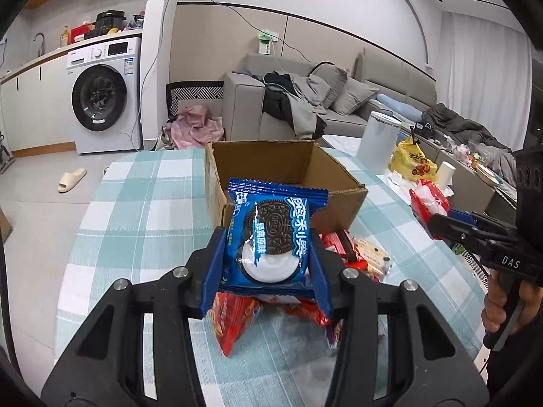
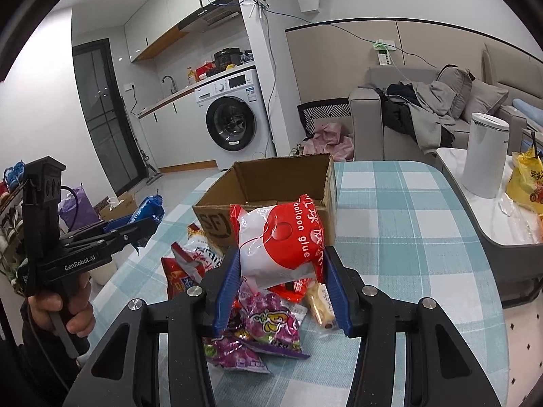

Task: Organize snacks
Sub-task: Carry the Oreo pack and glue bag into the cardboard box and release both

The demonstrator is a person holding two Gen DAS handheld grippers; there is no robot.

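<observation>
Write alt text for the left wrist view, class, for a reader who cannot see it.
The left gripper is shut on a blue Oreo packet, held above a checked tablecloth in front of an open cardboard box. More snack packets lie beneath; the right gripper holds a red and white packet at the right edge.

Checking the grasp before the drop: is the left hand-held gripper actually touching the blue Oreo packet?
Touching. The left wrist view shows the left hand-held gripper with both blue fingers pressed against the Oreo packet, lifted clear.
</observation>
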